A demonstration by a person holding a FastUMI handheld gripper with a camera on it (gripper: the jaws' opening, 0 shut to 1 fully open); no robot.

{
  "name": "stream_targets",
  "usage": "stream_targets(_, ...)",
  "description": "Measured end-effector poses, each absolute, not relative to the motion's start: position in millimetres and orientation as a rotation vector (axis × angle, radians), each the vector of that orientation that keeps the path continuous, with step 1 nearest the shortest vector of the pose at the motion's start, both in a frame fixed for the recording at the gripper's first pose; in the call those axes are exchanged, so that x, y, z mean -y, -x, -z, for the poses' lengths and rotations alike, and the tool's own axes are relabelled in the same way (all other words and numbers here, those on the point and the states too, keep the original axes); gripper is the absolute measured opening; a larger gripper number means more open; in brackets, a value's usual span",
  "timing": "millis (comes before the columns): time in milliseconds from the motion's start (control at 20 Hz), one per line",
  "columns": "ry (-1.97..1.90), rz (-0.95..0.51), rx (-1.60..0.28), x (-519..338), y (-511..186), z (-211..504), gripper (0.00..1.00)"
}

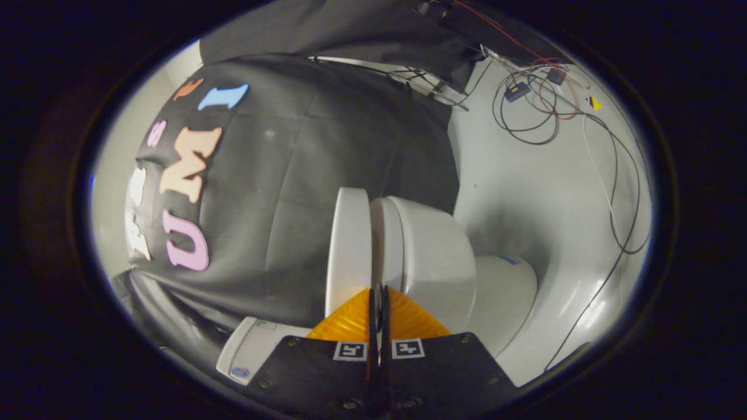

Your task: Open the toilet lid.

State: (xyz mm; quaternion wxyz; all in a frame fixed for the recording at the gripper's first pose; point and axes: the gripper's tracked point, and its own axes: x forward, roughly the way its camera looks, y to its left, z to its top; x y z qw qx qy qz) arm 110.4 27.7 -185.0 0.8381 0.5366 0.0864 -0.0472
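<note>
Toilet lid (348, 251): lifted away from the toilet bowl (435, 256), a gap between them.
Gripper (378, 291): fingers pressed together, holding nothing, just before that gap.

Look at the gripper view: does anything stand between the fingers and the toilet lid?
Nothing visible does. The gripper has its fingers closed together, tips just short of the gap between the toilet lid and the toilet bowl. Loose cables lie well beyond, on the white floor.
</note>
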Motion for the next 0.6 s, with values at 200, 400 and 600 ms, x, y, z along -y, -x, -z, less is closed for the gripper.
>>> stream_targets(200, -1.099, 0.123, -0.193, -28, -108, 179, 0.01)
stream_targets(400, -1.032, 0.167, -0.235, -31, -107, 176, 0.01)
stream_targets(600, -1.015, 0.227, -0.250, -33, -104, 168, 0.01)
